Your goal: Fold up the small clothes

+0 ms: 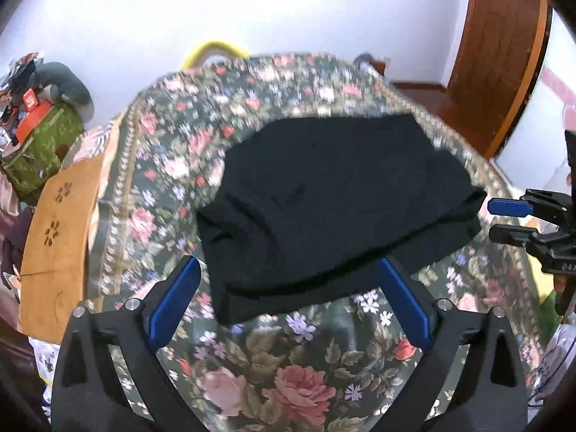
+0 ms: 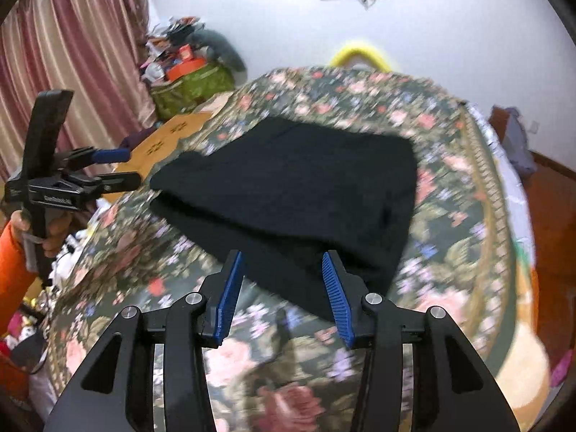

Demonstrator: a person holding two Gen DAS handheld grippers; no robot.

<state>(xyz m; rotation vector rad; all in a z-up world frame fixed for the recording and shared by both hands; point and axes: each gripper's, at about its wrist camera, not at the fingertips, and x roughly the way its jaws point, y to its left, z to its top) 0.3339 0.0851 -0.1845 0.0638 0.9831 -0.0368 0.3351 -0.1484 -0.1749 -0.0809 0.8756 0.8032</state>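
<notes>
A black knit garment (image 1: 334,208) lies folded in layers on a floral tablecloth (image 1: 280,378); it also shows in the right wrist view (image 2: 298,194). My left gripper (image 1: 288,280) is open and empty, its blue pads just at the garment's near edge. My right gripper (image 2: 284,270) is open and empty, its blue pads at the garment's near edge on the other side. The right gripper also shows at the right rim of the left wrist view (image 1: 504,219), and the left gripper at the left of the right wrist view (image 2: 122,167), held by a hand.
A wooden board with flower cutouts (image 1: 61,237) lies left of the cloth. A green bag with clutter (image 1: 39,144) stands by the wall. A yellow curved handle (image 1: 212,48) rises behind the table. A wooden door (image 1: 500,54) and pink curtains (image 2: 72,54) border the room.
</notes>
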